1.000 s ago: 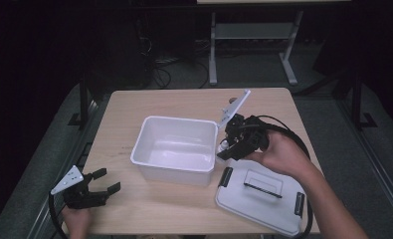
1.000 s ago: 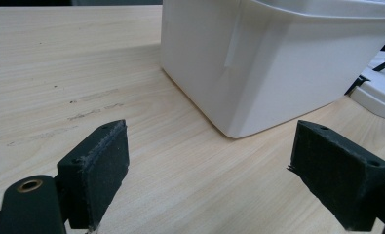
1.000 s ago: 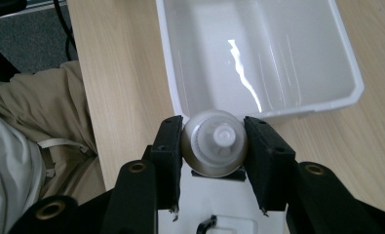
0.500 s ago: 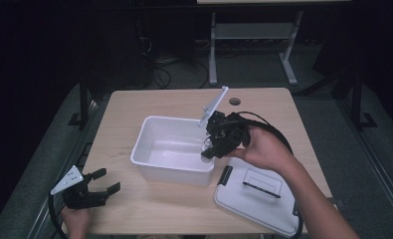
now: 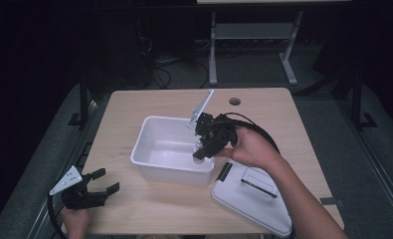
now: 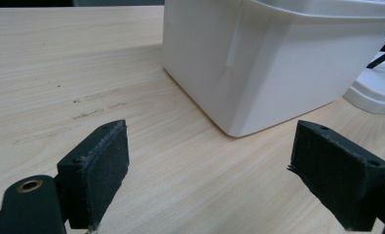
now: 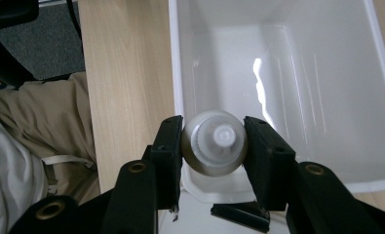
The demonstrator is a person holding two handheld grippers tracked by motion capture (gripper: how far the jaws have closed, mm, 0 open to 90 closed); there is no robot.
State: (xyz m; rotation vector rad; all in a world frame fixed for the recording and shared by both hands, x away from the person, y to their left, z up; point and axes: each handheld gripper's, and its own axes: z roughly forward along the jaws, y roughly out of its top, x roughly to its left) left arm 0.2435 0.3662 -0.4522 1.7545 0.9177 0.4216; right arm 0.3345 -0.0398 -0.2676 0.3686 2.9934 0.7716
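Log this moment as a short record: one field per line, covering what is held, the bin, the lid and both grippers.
held item: small bottle with a pale cap, seen cap-on
right gripper: jaws shut on the bottle, above the bin's near wall
bin: white tub, open, nothing lying inside
lid: white lid flat on the table, right of the tub
left gripper: jaws open, holding nothing, low over the table facing the tub's corner

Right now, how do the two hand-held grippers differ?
The right hand-held gripper is shut on a small bottle; the left hand-held gripper is open with nothing between its jaws. The right one hangs over the white bin; the left sits low near the table's front corner. Both have black jaws.
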